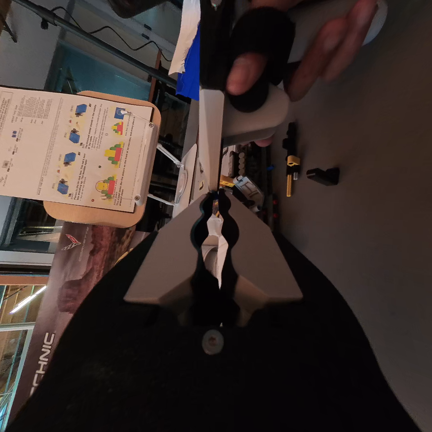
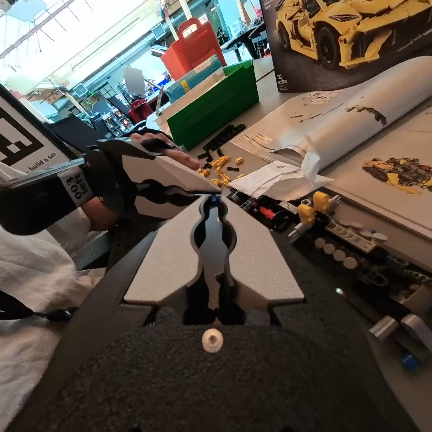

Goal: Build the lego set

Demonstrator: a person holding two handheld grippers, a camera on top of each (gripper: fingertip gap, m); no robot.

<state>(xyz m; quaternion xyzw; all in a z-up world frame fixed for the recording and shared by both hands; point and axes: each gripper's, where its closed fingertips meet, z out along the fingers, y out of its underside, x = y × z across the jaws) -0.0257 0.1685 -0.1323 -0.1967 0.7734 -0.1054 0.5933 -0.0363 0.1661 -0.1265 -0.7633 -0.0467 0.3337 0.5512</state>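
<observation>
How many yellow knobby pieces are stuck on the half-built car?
2. Both sit side by side on the half-built car, just below the open instruction book: one lower left, one upper right. Others may be hidden.

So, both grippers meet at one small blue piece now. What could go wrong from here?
1. The small blue piece is pinched only at the very tips of the right gripper and left gripper, so it could slip or pop out.
2. If dropped, it may fall into the partly built black model just beyond the tips and be hard to find.
3. The torn white paper bag lies close and could be snagged.
</observation>
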